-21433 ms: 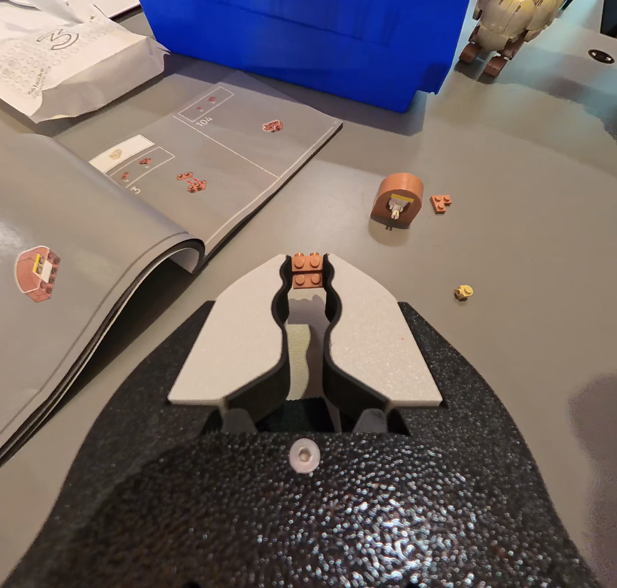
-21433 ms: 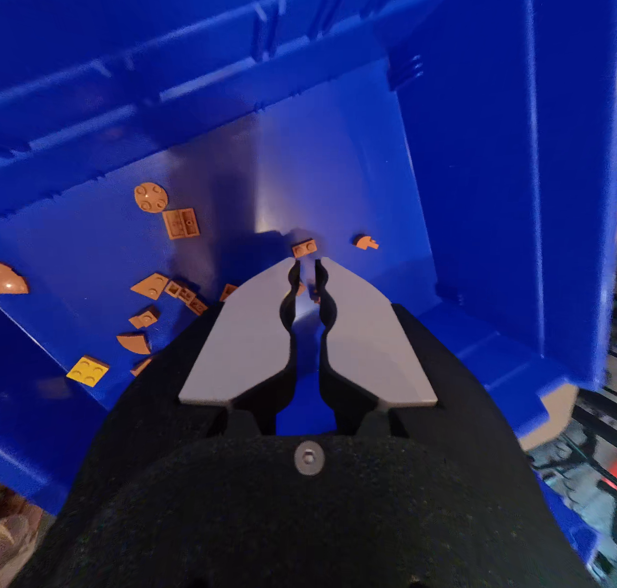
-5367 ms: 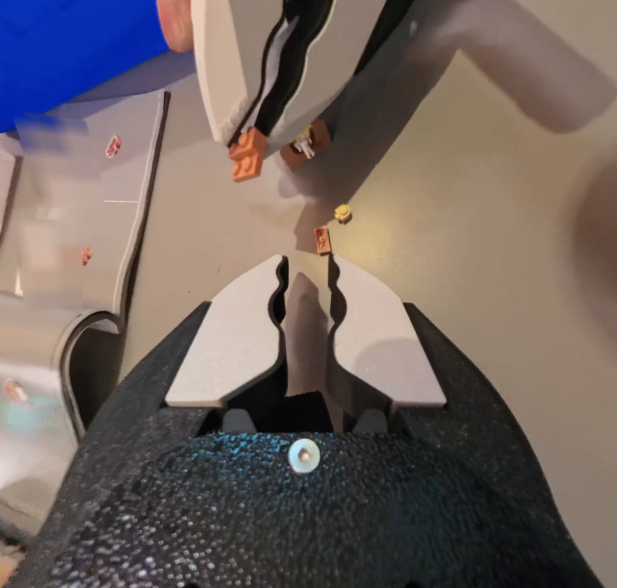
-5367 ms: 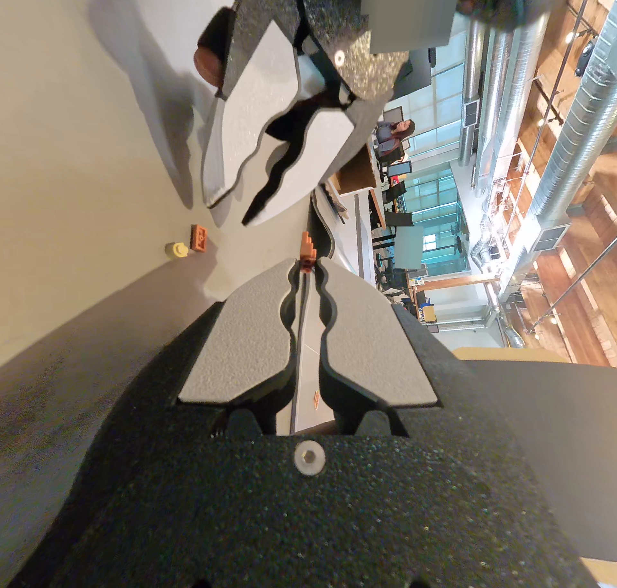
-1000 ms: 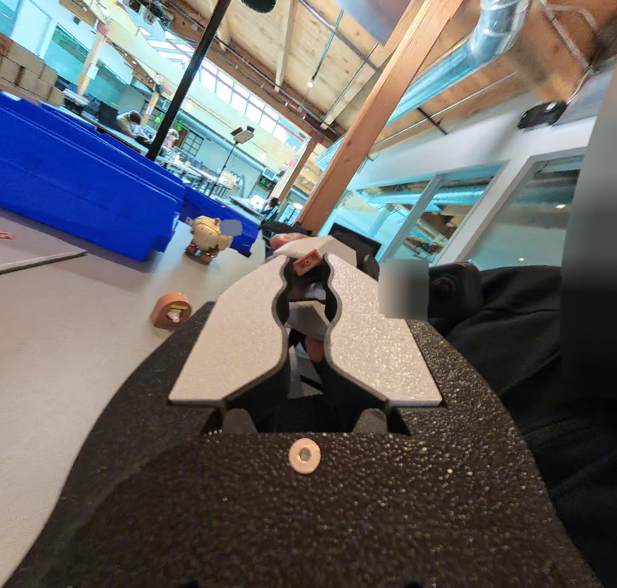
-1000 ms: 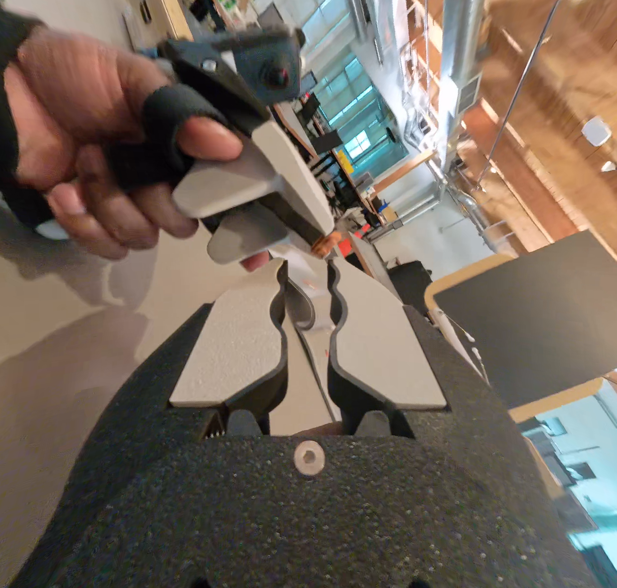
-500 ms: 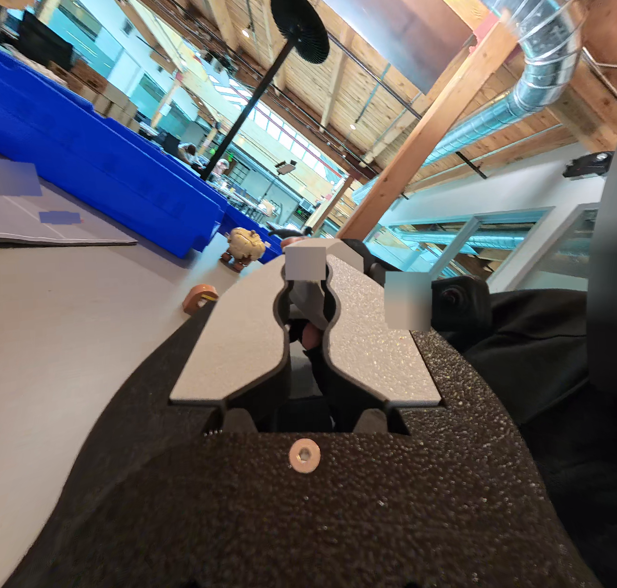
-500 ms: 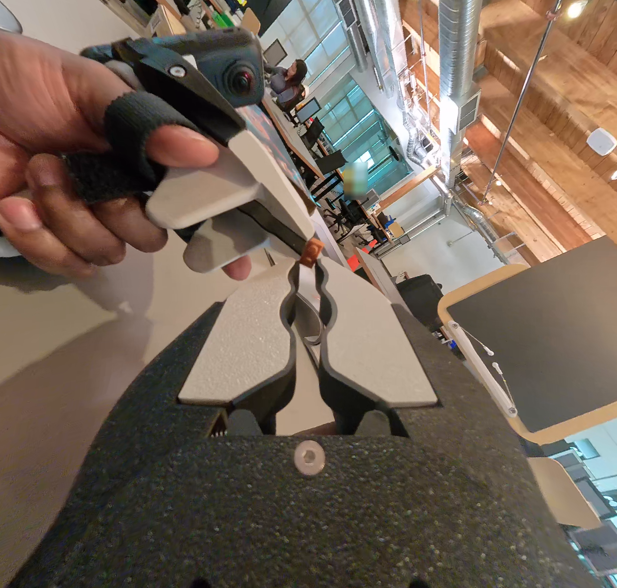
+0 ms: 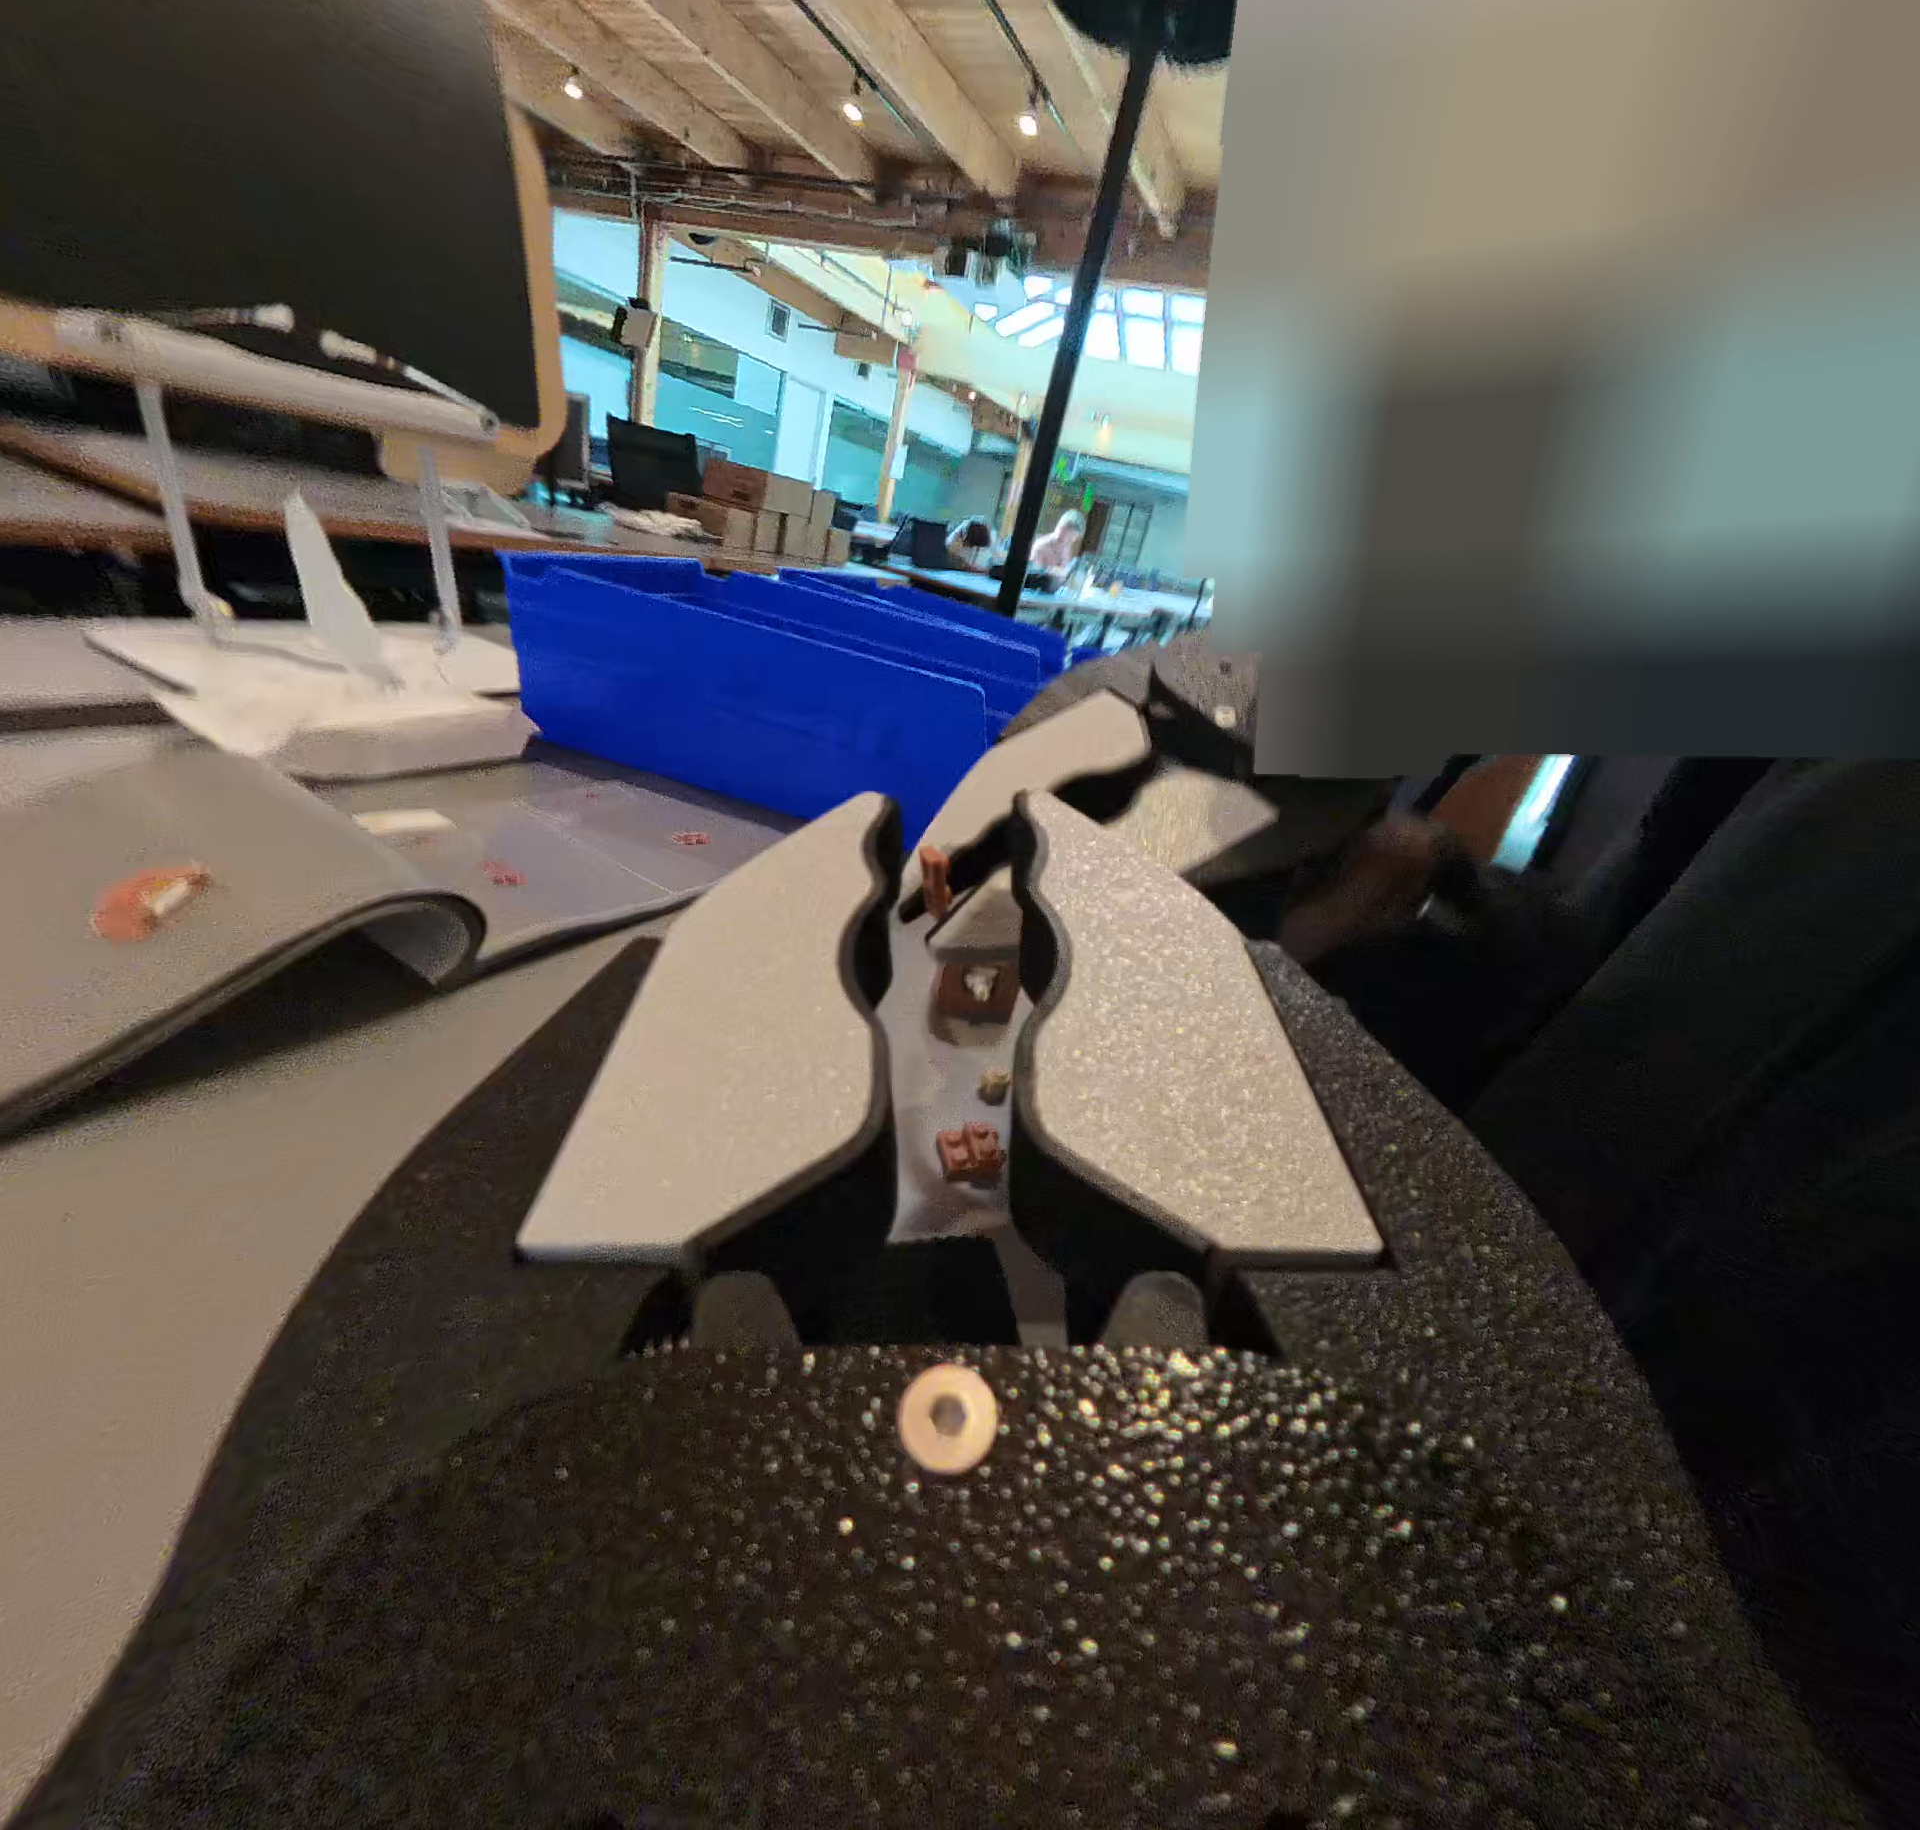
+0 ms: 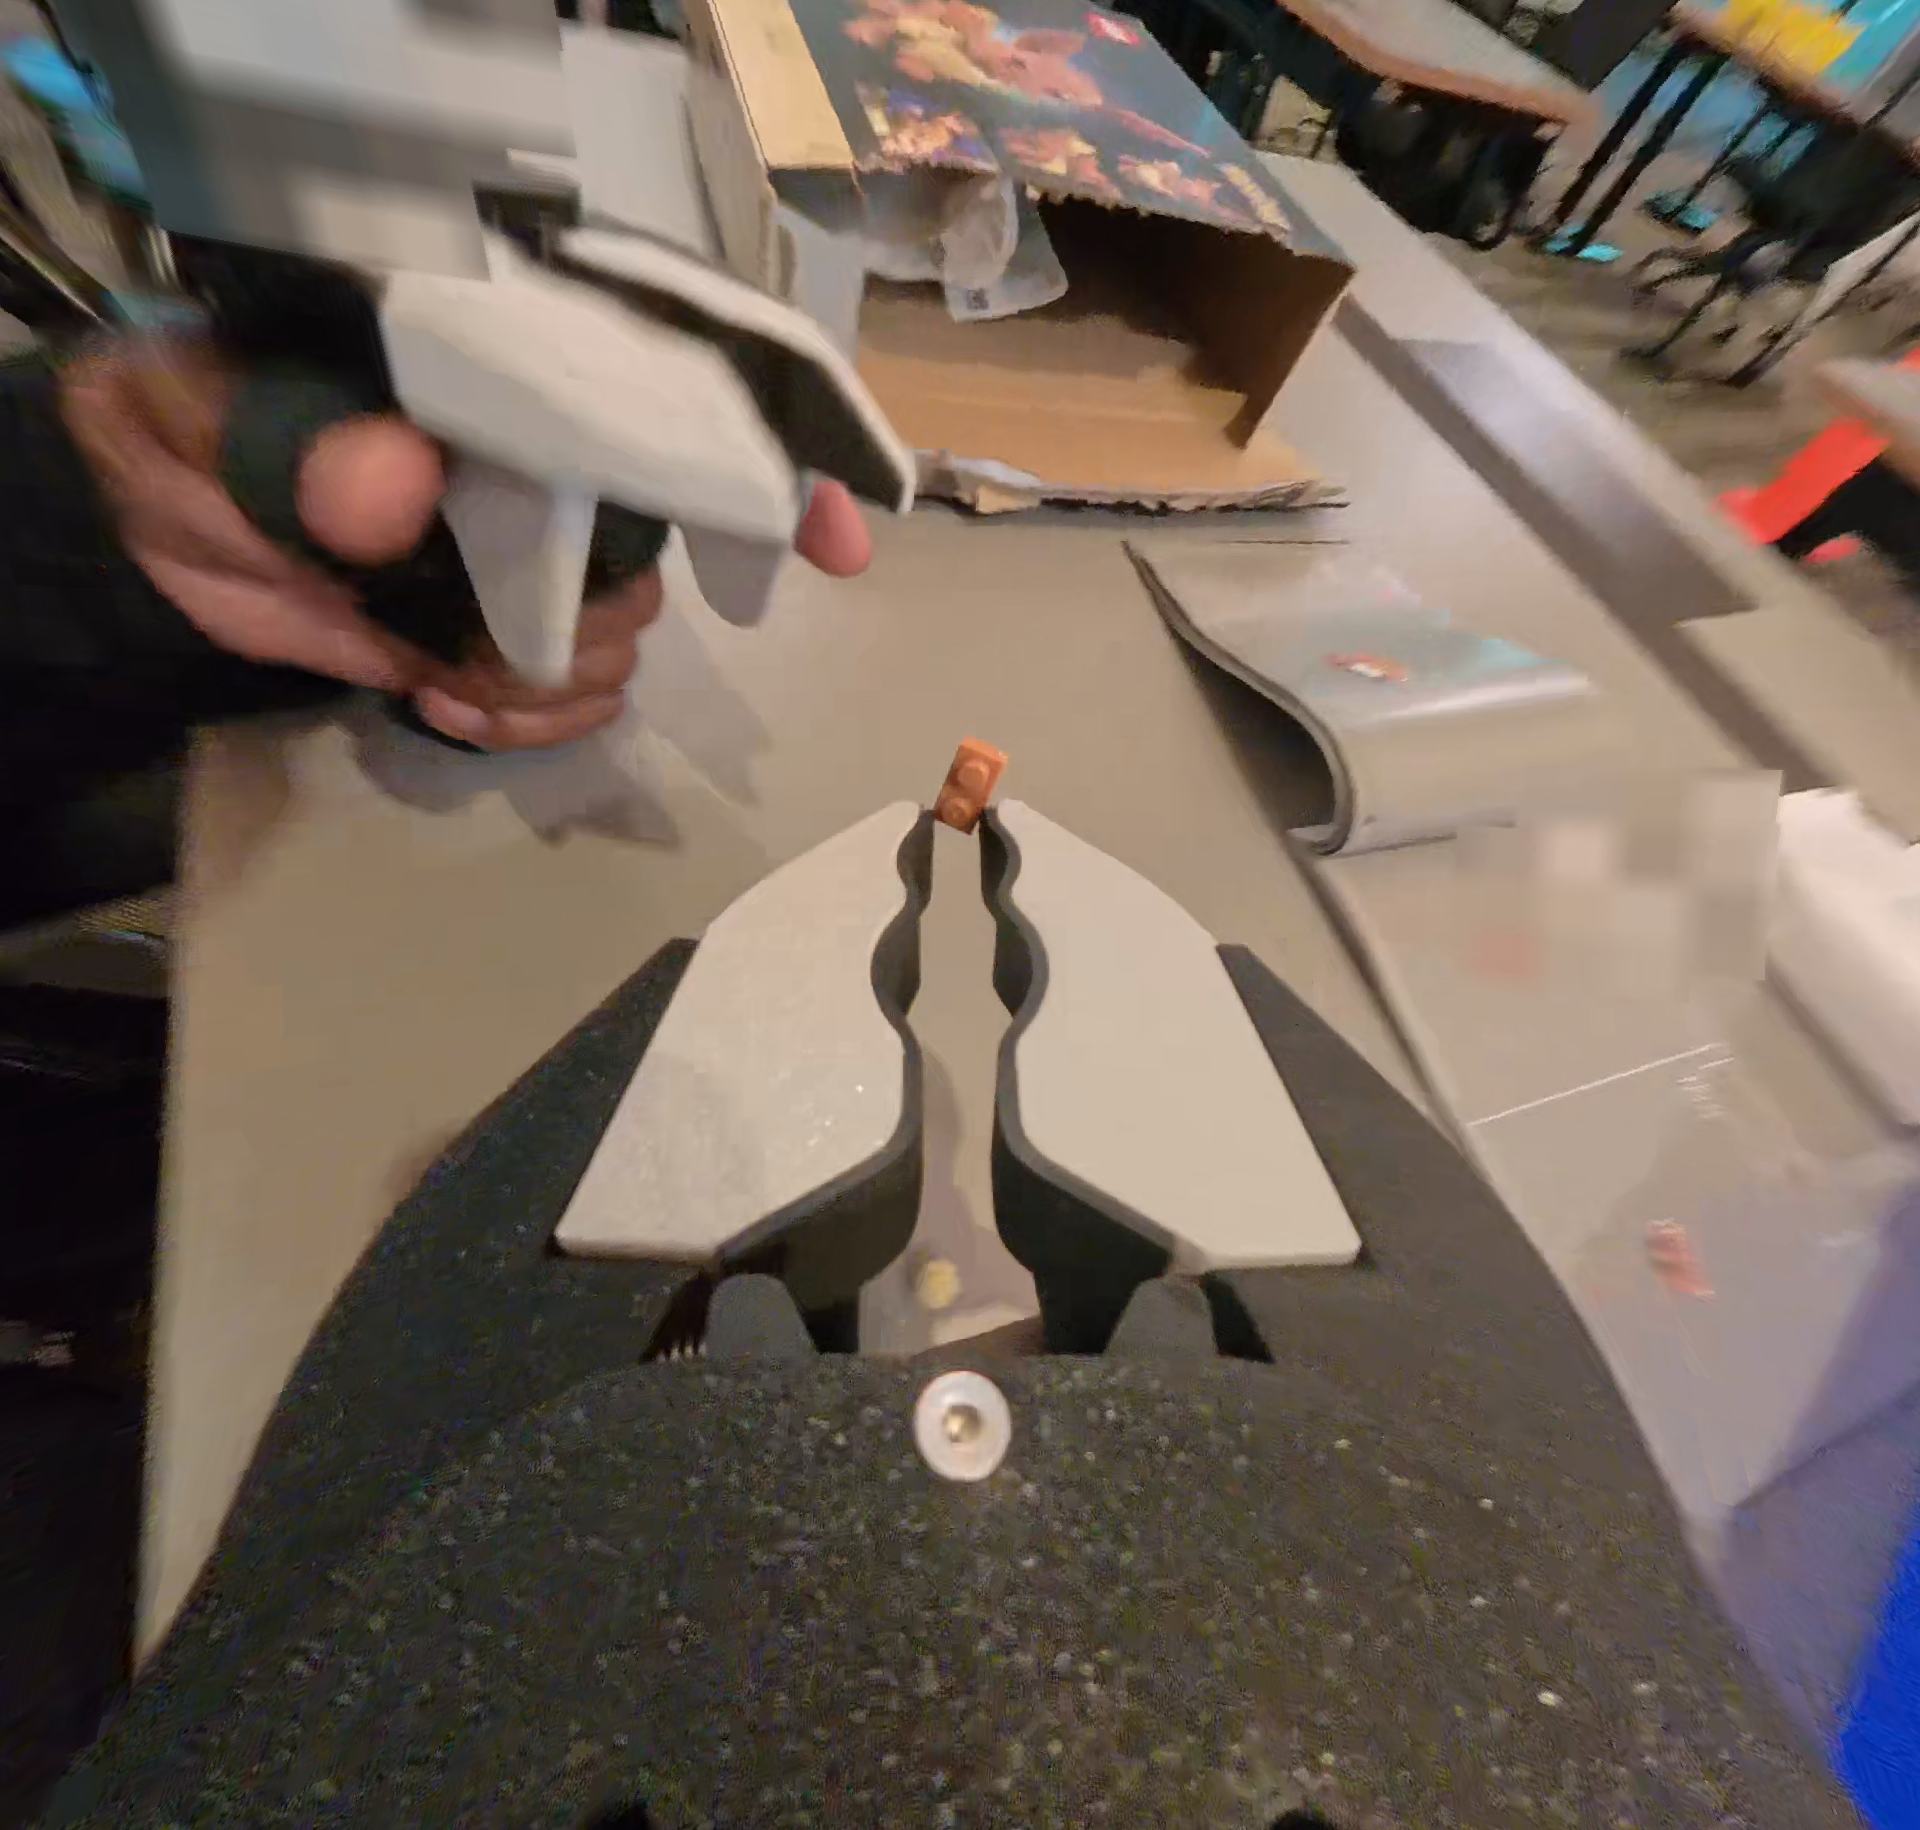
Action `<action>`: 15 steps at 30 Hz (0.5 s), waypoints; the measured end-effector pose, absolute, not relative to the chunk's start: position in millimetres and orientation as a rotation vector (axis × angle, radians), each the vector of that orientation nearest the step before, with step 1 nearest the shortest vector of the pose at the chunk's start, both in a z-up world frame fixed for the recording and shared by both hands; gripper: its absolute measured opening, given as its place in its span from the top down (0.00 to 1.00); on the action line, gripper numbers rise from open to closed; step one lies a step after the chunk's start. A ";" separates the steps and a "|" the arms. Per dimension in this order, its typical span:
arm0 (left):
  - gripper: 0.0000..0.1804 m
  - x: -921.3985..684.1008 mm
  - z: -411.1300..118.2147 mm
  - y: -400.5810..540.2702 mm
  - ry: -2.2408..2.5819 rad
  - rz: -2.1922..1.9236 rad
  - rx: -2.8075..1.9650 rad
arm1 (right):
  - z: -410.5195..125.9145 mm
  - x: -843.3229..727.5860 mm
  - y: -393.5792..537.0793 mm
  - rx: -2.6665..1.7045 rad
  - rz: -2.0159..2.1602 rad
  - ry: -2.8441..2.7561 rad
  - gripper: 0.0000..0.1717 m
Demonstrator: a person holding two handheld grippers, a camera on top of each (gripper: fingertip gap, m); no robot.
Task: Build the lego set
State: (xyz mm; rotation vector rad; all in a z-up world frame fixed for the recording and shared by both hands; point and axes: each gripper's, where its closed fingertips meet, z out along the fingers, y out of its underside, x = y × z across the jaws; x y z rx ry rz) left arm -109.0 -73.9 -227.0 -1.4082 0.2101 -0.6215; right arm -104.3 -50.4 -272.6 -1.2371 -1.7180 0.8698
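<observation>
LEFT HAND POSE: in the right wrist view a hand at the upper left grips the left tool's handle, fingers wrapped round it, the tool held above the counter and blurred.
RIGHT TOOL POSE: seen in the left wrist view just beyond the left fingertips, its fingers pointing toward the lower left.
SURFACE: a grey counter carries an open instruction booklet, a torn cardboard box and a blue bin.
ROOM: an open hall with wooden ceiling beams, glass partitions and other desks.
LEFT TOOL: jaws part open with nothing gripped; through the gap lie a brown round piece, a small tan stud and a reddish-brown plate on the counter.
RIGHT TOOL: nearly closed, both tips pinching the lower end of a small orange two-stud plate that sticks up and out, above the counter.
</observation>
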 end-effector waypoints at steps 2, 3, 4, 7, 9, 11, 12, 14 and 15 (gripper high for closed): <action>0.87 -90.3 -228.8 -77.6 0.353 -0.444 -1.402 | -265.8 -92.5 -59.1 -1.313 1.037 -1.693 0.95; 0.86 -82.3 -231.0 -78.7 0.426 -0.346 -1.395 | -263.4 -86.5 -63.9 -1.336 1.099 -1.686 0.96; 0.85 -74.4 -235.2 -79.1 0.512 -0.248 -1.391 | -263.3 -80.4 -69.6 -1.353 1.141 -1.696 0.96; 0.84 -60.1 -252.7 -75.6 0.718 -0.018 -1.409 | -269.3 -66.5 -75.7 -1.409 1.140 -1.712 0.96; 0.83 -52.8 -255.1 -79.9 0.782 0.018 -1.377 | -272.0 -58.8 -79.1 -1.441 1.166 -1.715 0.96; 0.83 -48.9 -256.7 -84.2 0.824 0.052 -1.350 | -272.0 -52.5 -83.8 -1.467 1.217 -1.717 0.96; 0.83 -47.0 -257.8 -86.0 0.848 0.080 -1.335 | -272.4 -49.9 -86.2 -1.477 1.233 -1.723 0.96; 0.83 -40.3 -258.4 -90.3 0.903 0.130 -1.292 | -275.2 -45.2 -91.1 -1.492 1.241 -1.747 0.96; 0.83 -36.4 -259.1 -92.1 0.936 0.156 -1.277 | -276.1 -43.7 -92.8 -1.497 1.241 -1.753 0.96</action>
